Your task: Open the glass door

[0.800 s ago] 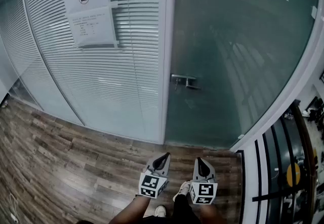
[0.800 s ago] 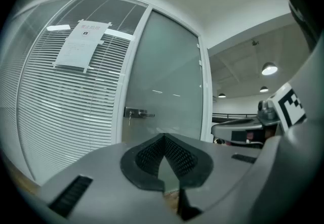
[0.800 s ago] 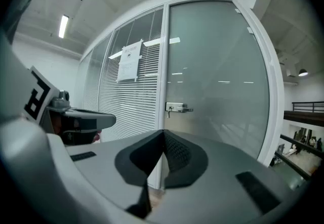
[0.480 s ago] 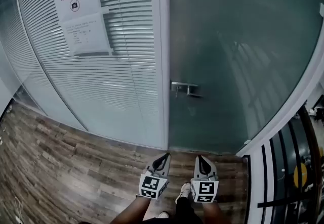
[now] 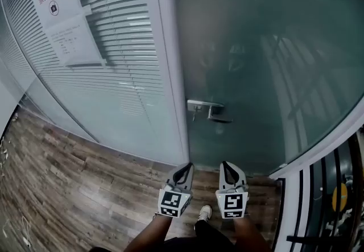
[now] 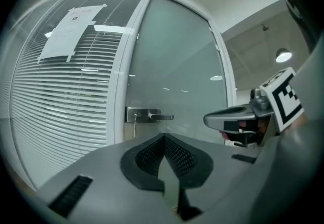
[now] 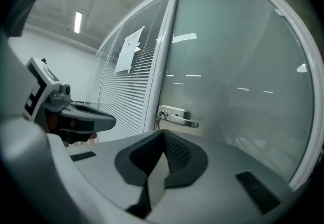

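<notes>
The frosted glass door point(image 5: 267, 63) stands shut straight ahead, with a white frame post point(image 5: 170, 74) on its left edge. Its metal lever handle point(image 5: 209, 110) has a key hanging below it. The handle also shows in the left gripper view point(image 6: 150, 115) and in the right gripper view point(image 7: 177, 117). My left gripper point(image 5: 183, 172) and right gripper point(image 5: 228, 170) are held side by side low in front of me. Both point at the door, well short of the handle, shut and empty. Their own views show the left jaws point(image 6: 164, 139) and the right jaws point(image 7: 163, 134) closed to a point.
A glass wall with white blinds point(image 5: 114, 57) runs left of the door, with paper notices point(image 5: 62, 17) taped on it. The floor is wood planking point(image 5: 68, 188). A white wall edge and black striped panel point(image 5: 318, 194) stand at the right. One of my shoes point(image 5: 203, 213) shows below.
The door and handle have come closer and sit lower and larger in the head view. Both grippers keep their places side by side, still shut.
</notes>
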